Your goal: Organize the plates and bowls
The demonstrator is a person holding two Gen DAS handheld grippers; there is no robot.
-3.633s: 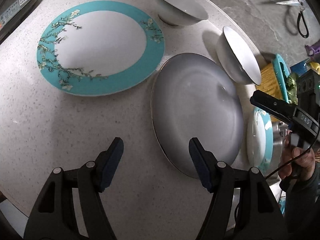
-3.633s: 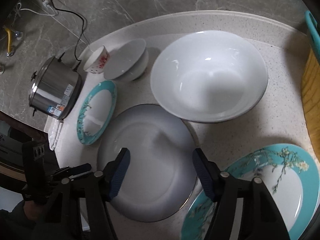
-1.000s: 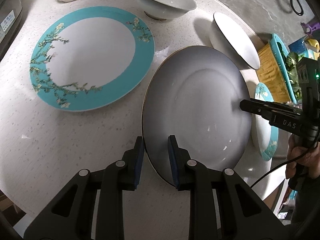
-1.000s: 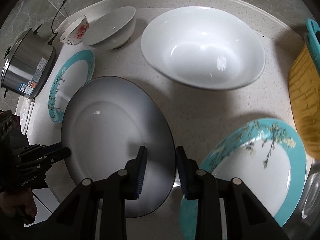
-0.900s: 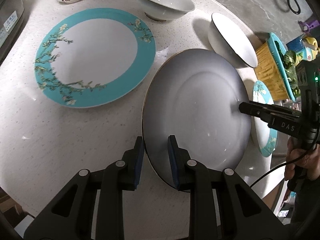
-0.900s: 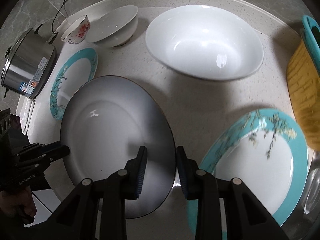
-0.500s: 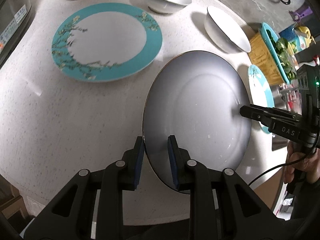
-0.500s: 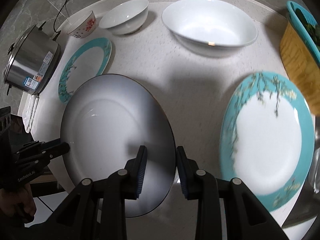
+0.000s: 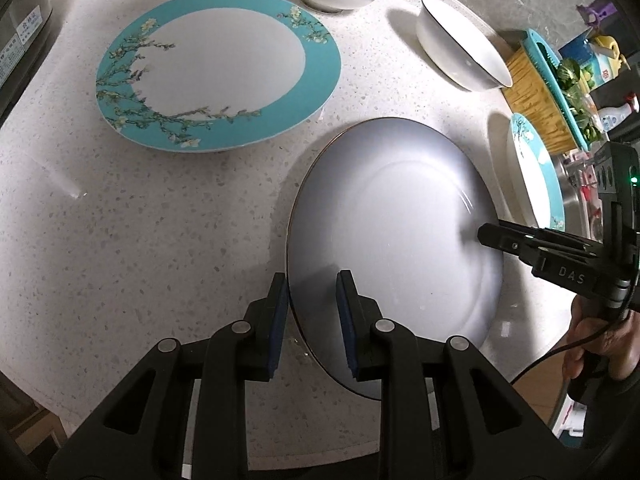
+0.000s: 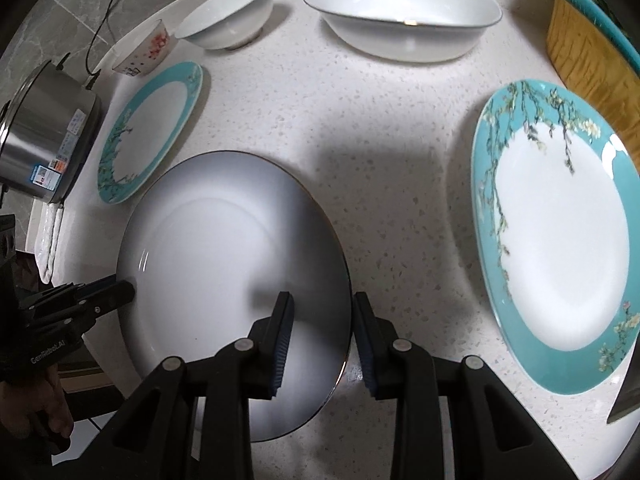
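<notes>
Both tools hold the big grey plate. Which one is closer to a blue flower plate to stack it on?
Right, probably. The right tool grips the grey plate beside the near blue flower plate; the left tool's plate lies farther.

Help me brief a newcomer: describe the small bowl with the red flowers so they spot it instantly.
Start at the steel pot on the counter's left edge. Just beyond it, by the wall, stands the small bowl, next to a plain white bowl. It alone has red blossoms and a black Chinese character on its side.
</notes>
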